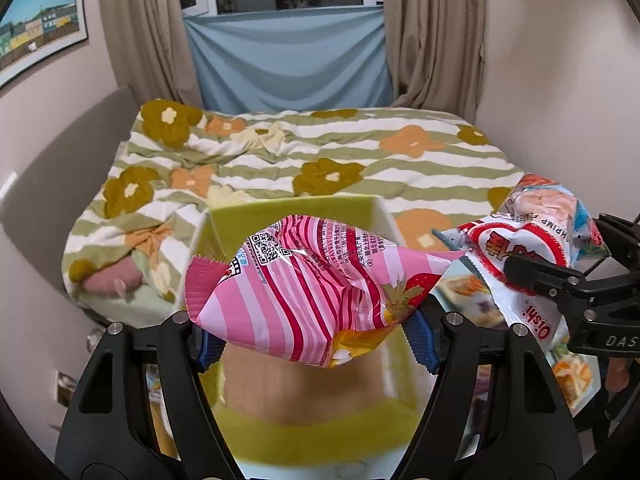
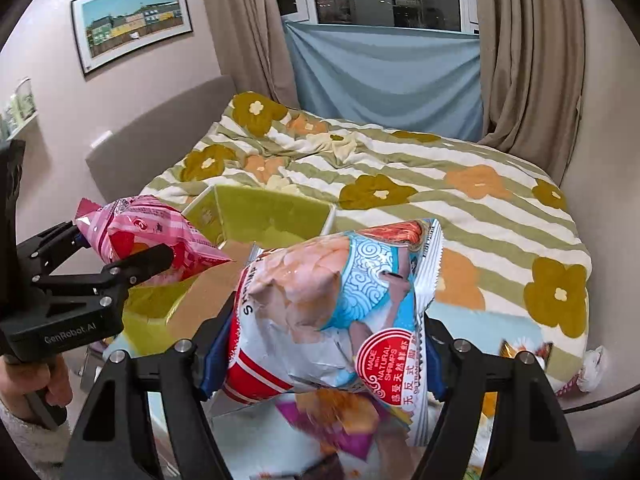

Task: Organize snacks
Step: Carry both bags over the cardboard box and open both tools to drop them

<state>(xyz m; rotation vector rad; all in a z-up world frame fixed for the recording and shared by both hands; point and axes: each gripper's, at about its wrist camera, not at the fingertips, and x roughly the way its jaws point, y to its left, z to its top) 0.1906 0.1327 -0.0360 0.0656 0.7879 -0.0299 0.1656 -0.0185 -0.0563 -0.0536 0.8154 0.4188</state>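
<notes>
Bedding with green stripes and orange and olive flowers (image 1: pixel 360 152) was spread over the bed that filled the background, with beige curtains (image 1: pixel 436 28) and a blue cloth (image 1: pixel 288 64) hung behind it. A framed picture (image 2: pixel 132 16) was seen on the wall to the left. Nearer the cameras, an open box with a yellow-green lining (image 1: pixel 288 212) was found, its brown floor left bare. Above that box, a pink striped snack bag (image 1: pixel 312 280) was held by the left tongs (image 1: pixel 316 340), whose blue pads were pressed against its two sides. Beside it, to the right, a blue and white shrimp cracker bag (image 2: pixel 340 304) was gripped by the right tongs (image 2: pixel 320 360), clamped on its lower half. More snack packets (image 2: pixel 332 424) were glimpsed, blurred, on the surface beneath the shrimp cracker bag. A hand (image 2: pixel 52 384) was seen at the lower left of the right wrist view, wrapped around the handle of the left tongs.
</notes>
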